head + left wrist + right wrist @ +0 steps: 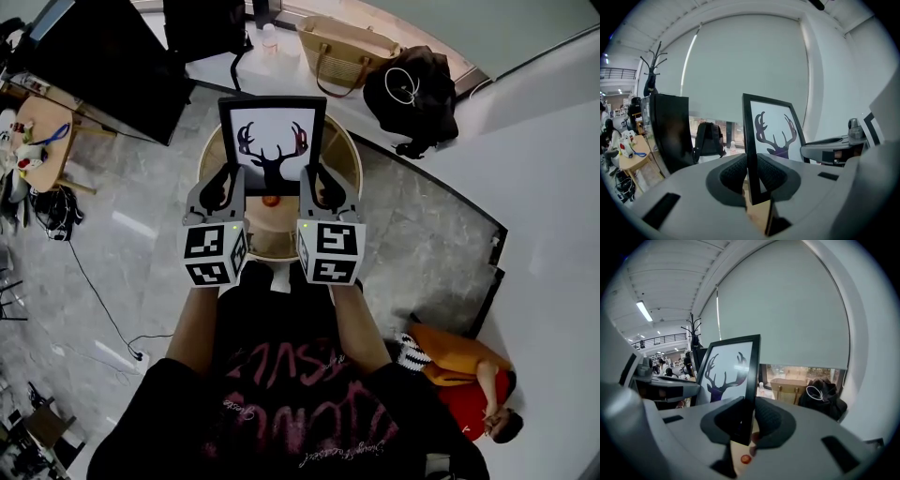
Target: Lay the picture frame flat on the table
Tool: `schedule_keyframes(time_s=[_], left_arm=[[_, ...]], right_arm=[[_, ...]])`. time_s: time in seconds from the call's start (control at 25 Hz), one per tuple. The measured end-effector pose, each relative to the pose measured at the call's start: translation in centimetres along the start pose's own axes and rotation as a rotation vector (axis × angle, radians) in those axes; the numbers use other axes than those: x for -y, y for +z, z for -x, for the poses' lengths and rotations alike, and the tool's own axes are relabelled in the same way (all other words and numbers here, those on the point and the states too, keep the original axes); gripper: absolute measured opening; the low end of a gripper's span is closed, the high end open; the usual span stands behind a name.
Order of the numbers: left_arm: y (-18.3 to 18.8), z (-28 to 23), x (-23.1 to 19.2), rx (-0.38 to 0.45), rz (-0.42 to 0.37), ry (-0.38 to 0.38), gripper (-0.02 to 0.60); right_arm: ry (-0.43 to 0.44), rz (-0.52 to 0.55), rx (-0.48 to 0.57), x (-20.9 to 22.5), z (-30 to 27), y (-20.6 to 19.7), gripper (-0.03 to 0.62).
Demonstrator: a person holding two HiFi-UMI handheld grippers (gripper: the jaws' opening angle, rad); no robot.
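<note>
Upright, long axis vertical, the picture frame [273,145] faces the person [300,403], left tool [224,185] and right tool [323,186] clamping its sides.

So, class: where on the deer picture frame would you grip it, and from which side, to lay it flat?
Take the picture frame by its thin side rails low down, from the front, as the left claw and right claw do now. It is upright over the round table, so low side grips should let it tip back.

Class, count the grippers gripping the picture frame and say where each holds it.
2. The left gripper clamps the left edge of the picture frame, low down; the right gripper clamps its right edge, low down.
</note>
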State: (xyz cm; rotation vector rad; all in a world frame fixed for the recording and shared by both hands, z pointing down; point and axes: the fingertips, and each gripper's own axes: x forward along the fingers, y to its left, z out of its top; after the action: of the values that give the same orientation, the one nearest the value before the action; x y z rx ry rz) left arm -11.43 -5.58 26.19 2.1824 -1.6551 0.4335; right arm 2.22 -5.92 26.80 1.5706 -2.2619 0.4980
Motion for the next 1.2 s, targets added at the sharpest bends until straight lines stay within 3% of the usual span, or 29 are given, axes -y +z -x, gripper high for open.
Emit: schedule_keyframes(time_s=[1.2], left_arm=[[-7.9,-3.0,-0.5,-0.146,0.054,0.014,0.071]], right_arm=[[0.026,-0.046,-0.155,0.6,-3.2,-8.0,0.081]])
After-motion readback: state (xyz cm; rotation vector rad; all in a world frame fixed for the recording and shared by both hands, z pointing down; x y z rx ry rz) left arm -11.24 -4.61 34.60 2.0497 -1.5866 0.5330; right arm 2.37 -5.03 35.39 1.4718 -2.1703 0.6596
